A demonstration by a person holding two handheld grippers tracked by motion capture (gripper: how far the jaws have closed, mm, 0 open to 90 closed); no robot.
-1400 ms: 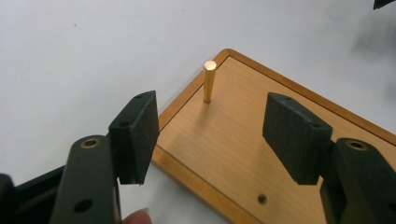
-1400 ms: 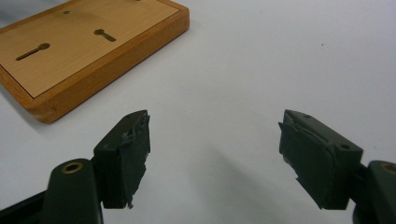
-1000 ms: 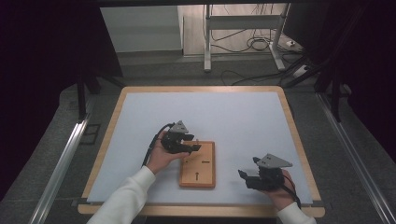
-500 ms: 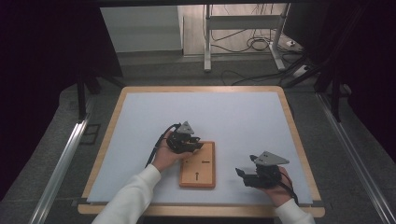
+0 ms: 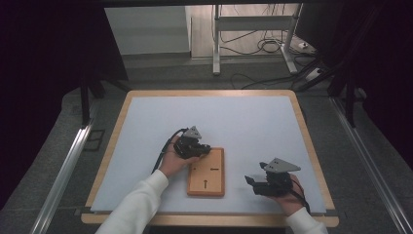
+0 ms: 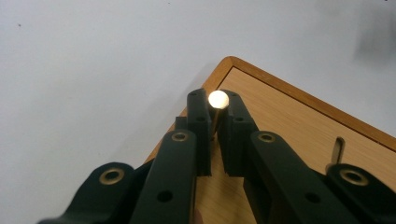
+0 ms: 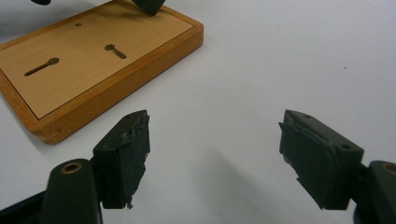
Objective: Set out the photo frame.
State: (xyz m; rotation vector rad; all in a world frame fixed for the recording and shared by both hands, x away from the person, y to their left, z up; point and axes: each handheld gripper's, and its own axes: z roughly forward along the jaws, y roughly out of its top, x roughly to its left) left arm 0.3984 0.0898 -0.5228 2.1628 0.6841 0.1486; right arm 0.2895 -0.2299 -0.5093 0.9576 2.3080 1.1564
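Wooden slotted board (image 5: 206,171), left tool (image 6: 215,109) pinching round-headed brass pin (image 6: 217,99), right tool (image 7: 212,158) spread wide

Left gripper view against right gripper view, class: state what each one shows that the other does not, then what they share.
The left gripper view shows the left gripper shut on a thin brass pin with a round head, over a corner of the wooden board. The right gripper view shows the right gripper open and holding nothing, with two keyhole slots across the board's face. Both show the wooden board lying on the white table.
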